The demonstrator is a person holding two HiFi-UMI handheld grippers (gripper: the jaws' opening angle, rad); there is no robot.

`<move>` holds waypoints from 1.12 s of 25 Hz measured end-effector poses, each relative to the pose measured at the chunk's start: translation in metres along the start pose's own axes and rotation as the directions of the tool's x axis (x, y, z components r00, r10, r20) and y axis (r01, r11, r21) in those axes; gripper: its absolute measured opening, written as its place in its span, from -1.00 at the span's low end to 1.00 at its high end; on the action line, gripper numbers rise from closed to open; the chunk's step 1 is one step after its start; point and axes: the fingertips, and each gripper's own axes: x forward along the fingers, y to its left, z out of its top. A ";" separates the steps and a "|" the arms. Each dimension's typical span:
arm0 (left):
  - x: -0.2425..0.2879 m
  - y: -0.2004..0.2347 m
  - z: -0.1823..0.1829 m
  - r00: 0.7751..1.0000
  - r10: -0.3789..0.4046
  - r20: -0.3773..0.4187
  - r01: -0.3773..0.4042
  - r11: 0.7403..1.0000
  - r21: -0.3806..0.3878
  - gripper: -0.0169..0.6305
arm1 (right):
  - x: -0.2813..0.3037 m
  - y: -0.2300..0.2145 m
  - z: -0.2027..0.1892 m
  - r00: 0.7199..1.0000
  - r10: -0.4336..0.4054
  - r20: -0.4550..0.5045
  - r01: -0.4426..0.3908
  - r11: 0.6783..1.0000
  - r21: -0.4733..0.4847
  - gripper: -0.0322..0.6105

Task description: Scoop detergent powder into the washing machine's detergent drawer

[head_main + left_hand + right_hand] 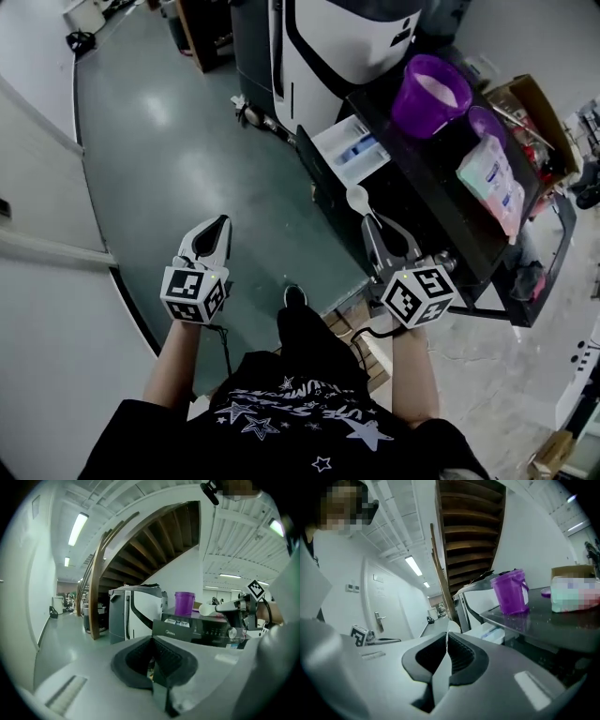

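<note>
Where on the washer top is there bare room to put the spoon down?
The washer top is bare between the purple bucket, the detergent bag and the right hand-held gripper holding the spoon. The side past the bag is crowded: purple lid, cardboard box.

Glossy grey-green floor [178,141], white wall [37,366], wooden staircase [154,541] overhead, lit ceiling strip lights [78,528], white door [377,609]

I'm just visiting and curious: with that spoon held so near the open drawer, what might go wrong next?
The spoon is pinched only by its thin handle in the right gripper, so it could twist and tip. It also seems to sit just short of the drawer, so a spill would likely land on the floor.
</note>
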 end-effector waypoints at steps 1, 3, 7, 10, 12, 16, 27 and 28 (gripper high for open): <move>0.016 -0.001 0.015 1.000 0.001 0.001 -0.001 1.000 -0.001 -0.94 | 0.005 -0.011 0.015 1.000 0.003 0.004 -0.003 1.000 0.007 -0.79; 0.044 -0.006 0.044 1.000 -0.004 0.010 0.004 1.000 0.001 -0.94 | 0.014 -0.032 0.042 1.000 0.003 0.012 -0.003 1.000 0.021 -0.79; 0.088 -0.028 0.093 0.998 -0.066 0.018 0.066 0.997 0.040 -0.94 | 0.023 -0.065 0.088 0.999 -0.024 0.039 0.023 0.999 0.022 -0.79; 0.111 -0.036 0.115 0.995 -0.098 0.011 0.097 0.993 0.063 -0.94 | 0.024 -0.079 0.117 0.997 -0.041 0.073 0.039 0.999 0.019 -0.79; 0.125 -0.037 0.128 0.994 -0.108 0.017 0.107 0.992 0.065 -0.94 | 0.025 -0.088 0.135 0.994 -0.057 0.097 0.055 0.998 0.017 -0.79; 0.152 -0.040 0.155 0.989 -0.144 0.041 0.140 0.986 0.094 -0.94 | 0.028 -0.109 0.168 0.986 -0.098 0.134 0.099 0.995 -0.003 -0.79; 0.250 -0.030 0.203 0.935 -0.350 0.060 0.339 0.930 0.142 -0.94 | 0.070 -0.171 0.245 0.946 -0.316 0.074 0.324 0.916 -0.235 -0.79; 0.262 -0.028 0.204 0.923 -0.382 0.052 0.371 0.917 0.145 -0.94 | 0.075 -0.178 0.248 0.938 -0.344 0.043 0.342 0.899 -0.273 -0.79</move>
